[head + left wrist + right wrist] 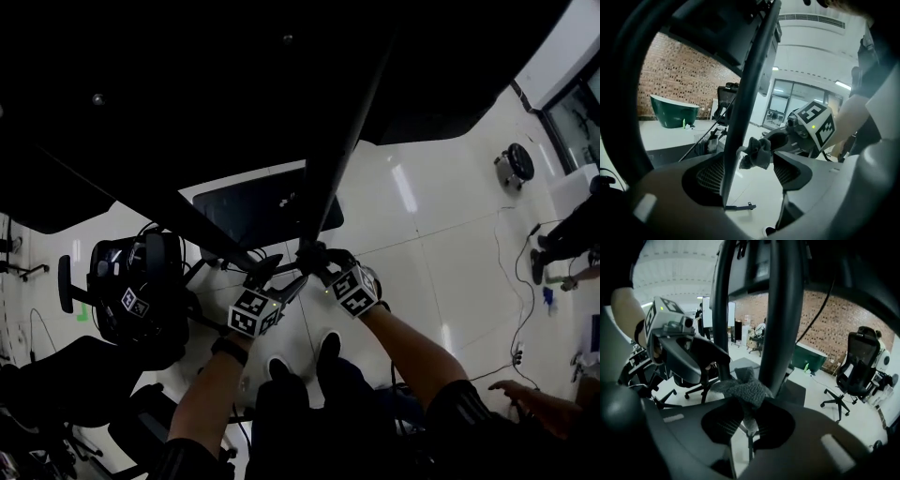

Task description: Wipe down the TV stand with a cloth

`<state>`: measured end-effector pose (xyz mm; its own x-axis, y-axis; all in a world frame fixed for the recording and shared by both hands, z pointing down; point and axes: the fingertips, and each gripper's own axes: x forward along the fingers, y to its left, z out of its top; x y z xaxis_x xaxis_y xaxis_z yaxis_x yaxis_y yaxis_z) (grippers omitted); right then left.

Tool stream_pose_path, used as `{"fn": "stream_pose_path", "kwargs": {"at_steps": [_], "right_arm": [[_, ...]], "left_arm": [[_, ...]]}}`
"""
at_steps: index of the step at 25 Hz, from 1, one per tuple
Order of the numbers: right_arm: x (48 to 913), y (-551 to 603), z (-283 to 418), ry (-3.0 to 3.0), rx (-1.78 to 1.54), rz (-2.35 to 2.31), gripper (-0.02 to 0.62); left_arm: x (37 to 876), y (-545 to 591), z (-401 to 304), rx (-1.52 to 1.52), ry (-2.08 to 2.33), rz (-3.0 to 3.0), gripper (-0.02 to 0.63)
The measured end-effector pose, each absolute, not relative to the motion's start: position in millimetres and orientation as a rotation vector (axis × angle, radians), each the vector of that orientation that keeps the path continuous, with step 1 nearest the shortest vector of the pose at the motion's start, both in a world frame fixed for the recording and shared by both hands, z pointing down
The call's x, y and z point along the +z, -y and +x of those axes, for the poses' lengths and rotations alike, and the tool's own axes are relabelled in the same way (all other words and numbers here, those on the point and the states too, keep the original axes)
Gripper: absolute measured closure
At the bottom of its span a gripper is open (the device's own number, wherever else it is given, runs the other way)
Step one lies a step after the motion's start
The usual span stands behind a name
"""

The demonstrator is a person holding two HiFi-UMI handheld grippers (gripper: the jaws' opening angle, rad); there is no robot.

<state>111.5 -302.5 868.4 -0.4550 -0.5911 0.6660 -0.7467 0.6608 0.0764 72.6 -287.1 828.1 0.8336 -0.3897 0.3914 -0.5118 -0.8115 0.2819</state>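
TV stand [342, 141] is showing in the head view as two dark, smooth struts sloping in from the far left and far right and meeting near the centre. White glossy floor tiles [422, 216] are lying beneath them, with one dark rectangular panel [253, 206] resting flat on the tiles. One brick wall [679, 75] is standing at the far side, with one green, rounded tub [672, 110] sitting in front of it. One black mesh-backed office chair [855, 366] is standing to the right.

Two grippers are working at the strut junction, each carrying one marker cube. The left gripper [754, 171] is standing with its jaws wide apart, the round strut passing between them against the left jaw. The right gripper [745, 420] is pinching one cloth [740, 387], its jaws drawn narrow on the tail. This cloth is grey, nubbly and bunched, and its crumpled head is pressing against the strut just beside the left gripper.
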Motion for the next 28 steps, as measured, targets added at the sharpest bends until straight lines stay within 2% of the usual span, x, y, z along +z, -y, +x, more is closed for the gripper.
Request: {"fn": "stream_pose_path", "kwargs": {"at_steps": [8,14,21,28], "right_arm": [[675.3,239.2,76.6,2.442,0.234,1.205,0.54],[570.9,166.9,45.3,2.602,0.17,1.26,0.538],[510.5,80.2,36.1,2.739,0.18,1.244,0.54],[479.3,0.1,46.2,2.852,0.198,1.115,0.541]], "left_arm": [[665.7,214.7,33.7,0.282,0.65,2.789,0.258],[571.2,144.1,-6.3,0.176,0.658,2.913,0.258],[506.6,71.1,-33.7,0.074,0.715,2.939,0.258],[469.2,8.2,-30.8,0.0,0.881,2.964,0.258]]}}
